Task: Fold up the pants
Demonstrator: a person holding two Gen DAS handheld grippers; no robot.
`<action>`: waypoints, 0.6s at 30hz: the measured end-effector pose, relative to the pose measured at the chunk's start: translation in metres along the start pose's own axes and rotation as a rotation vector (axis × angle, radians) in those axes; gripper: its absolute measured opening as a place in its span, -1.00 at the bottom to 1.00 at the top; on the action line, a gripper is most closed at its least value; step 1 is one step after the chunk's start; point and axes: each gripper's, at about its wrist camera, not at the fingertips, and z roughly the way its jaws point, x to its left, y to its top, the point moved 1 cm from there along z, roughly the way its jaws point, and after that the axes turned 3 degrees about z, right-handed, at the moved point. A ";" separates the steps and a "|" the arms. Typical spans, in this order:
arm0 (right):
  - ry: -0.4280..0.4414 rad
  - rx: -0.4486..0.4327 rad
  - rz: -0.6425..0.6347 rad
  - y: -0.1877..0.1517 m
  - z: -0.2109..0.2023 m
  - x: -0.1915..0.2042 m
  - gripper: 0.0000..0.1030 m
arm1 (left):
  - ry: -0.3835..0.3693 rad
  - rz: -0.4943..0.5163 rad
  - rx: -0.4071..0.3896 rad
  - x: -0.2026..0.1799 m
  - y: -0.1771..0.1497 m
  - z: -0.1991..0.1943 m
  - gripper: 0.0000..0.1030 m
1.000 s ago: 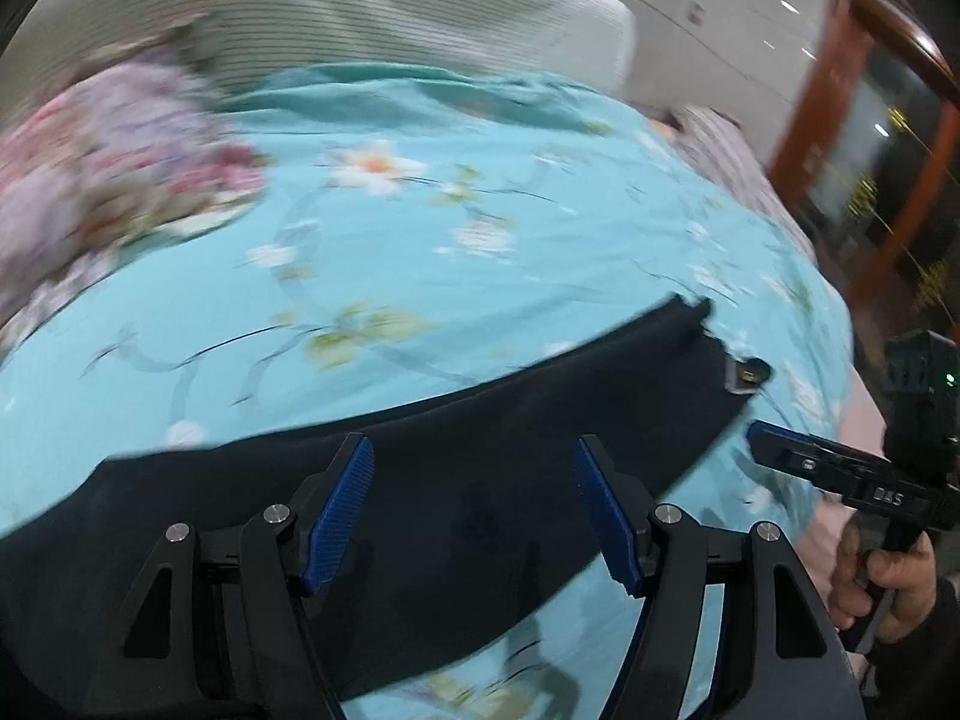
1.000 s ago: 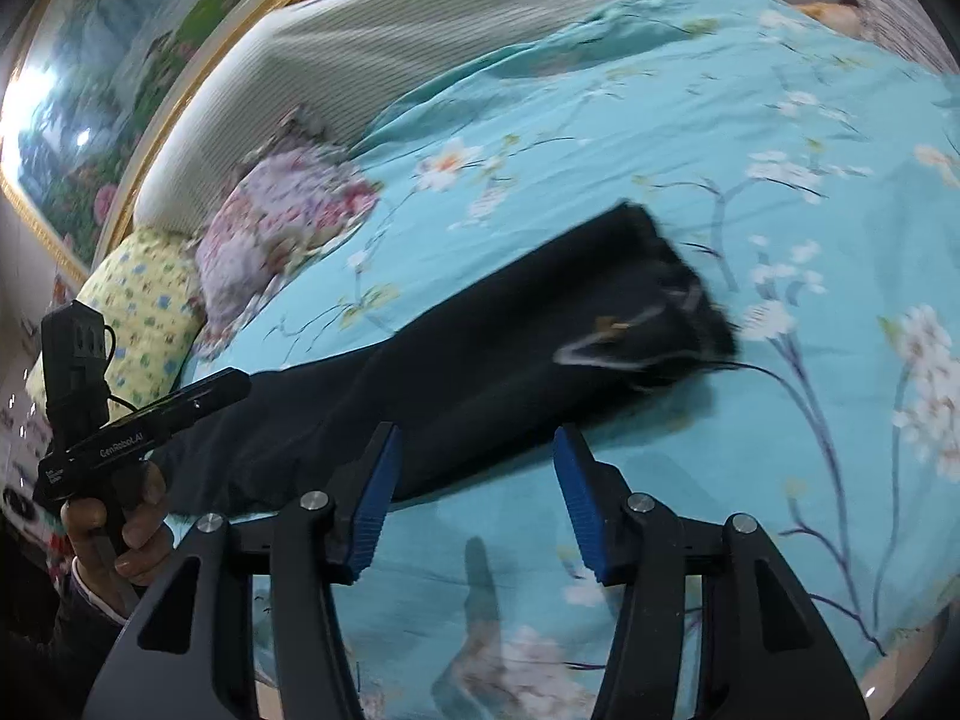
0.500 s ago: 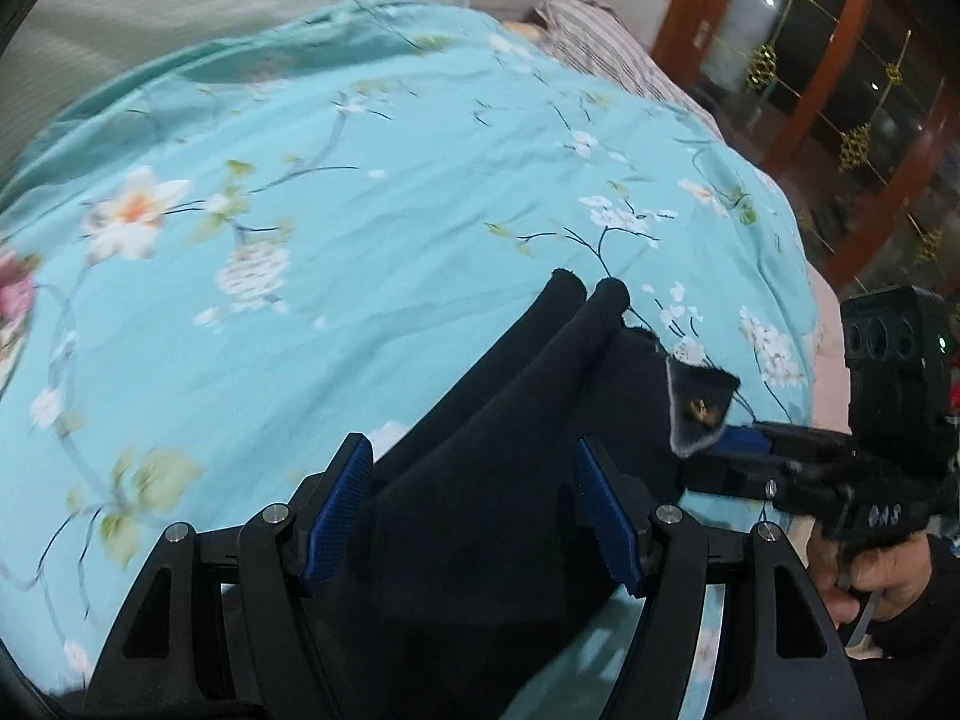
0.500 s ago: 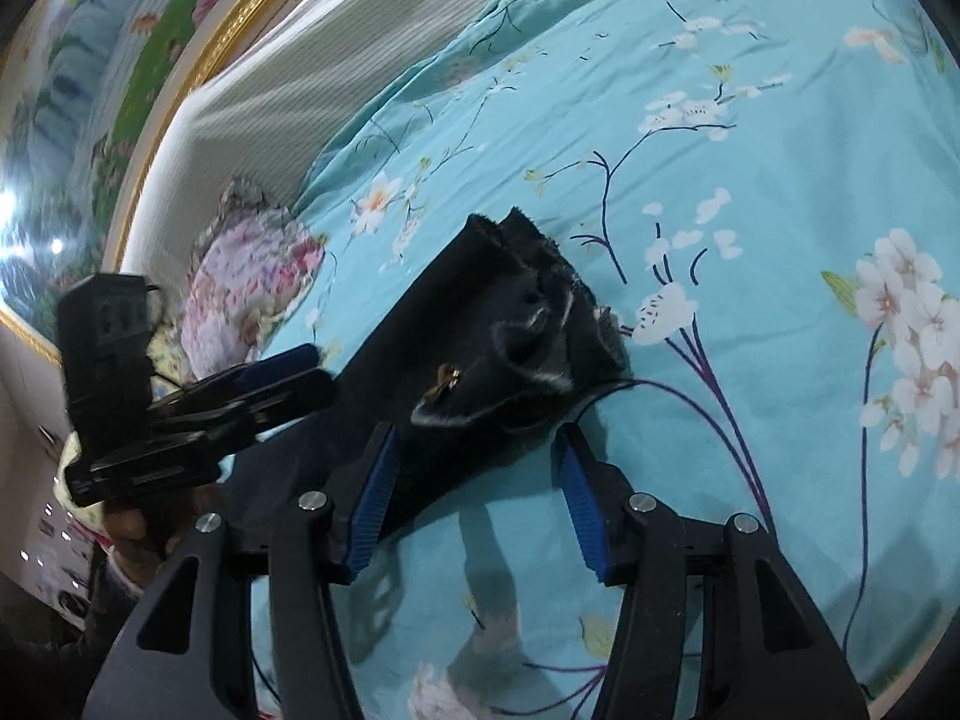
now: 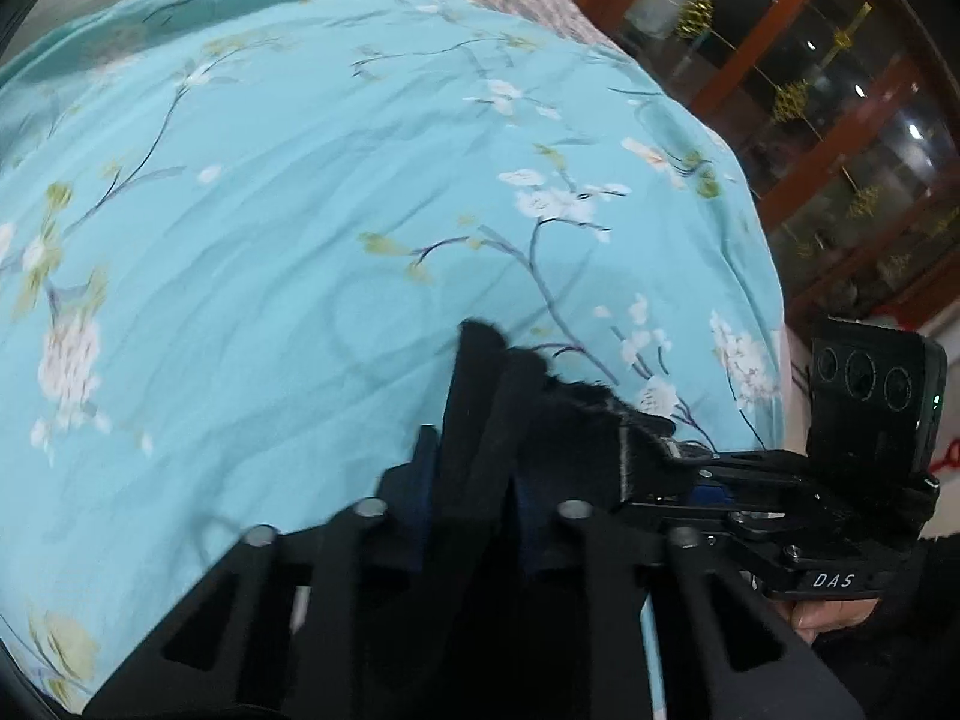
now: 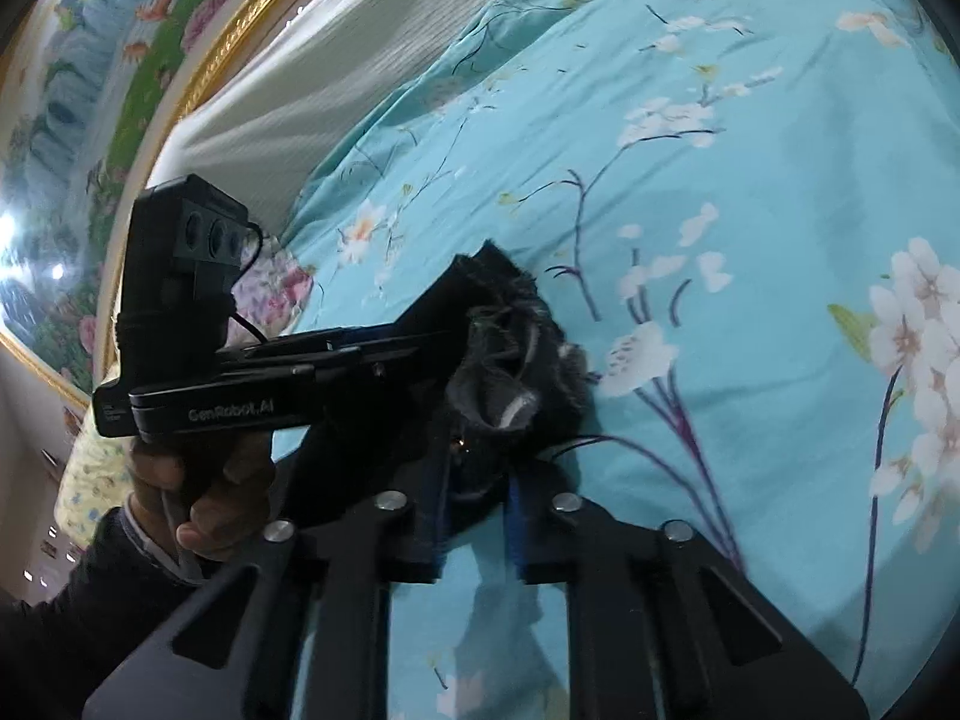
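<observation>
Jaws of both grippers have just been closing, and each pair now pinches dark cloth. Left gripper [image 5: 474,516]: blue pads pressed onto a fold of the black pants [image 5: 498,420], fabric standing up between them. Right gripper [image 6: 477,510]: pads closed on the end of the same garment, where a grey-lined opening and a thin dark cord show.

Pants lie bunched on the turquoise floral bedspread [image 5: 270,210], near its near edge, pinned between the two tools. From the left wrist view the right gripper comes in from the right side, its fingers touching the frayed end of the pants; the right hand [image 5: 834,612] grips the handle below. From the right wrist view the left gripper reaches in from the left, the left hand [image 6: 198,498] in a dark sleeve around its grip.

Containers: none seen on the bed.

Edges and room: bedspread beyond the pants is bare and wide, lightly wrinkled. Far side ends at a pale ribbed headboard [image 6: 336,72] under a gold-framed painting [image 6: 90,90]. A floral pillow [image 6: 270,288] sits at the head, well apart from the pants. Right edge of the bed drops off toward a wooden glass-fronted cabinet [image 5: 840,120].
</observation>
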 end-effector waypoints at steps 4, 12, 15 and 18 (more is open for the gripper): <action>0.004 -0.047 -0.014 0.006 -0.008 -0.002 -0.76 | -0.008 0.000 -0.041 -0.005 0.021 -0.003 -0.80; 0.046 -0.092 0.016 0.022 -0.027 -0.012 -0.76 | -0.077 -0.062 -0.118 -0.004 0.024 -0.024 -0.81; 0.097 -0.104 -0.004 0.022 -0.032 0.000 -0.76 | -0.088 -0.076 -0.172 -0.004 0.017 -0.051 -0.81; 0.141 -0.107 -0.027 0.021 -0.037 0.014 -0.76 | -0.089 -0.091 -0.214 -0.004 0.008 -0.075 -0.80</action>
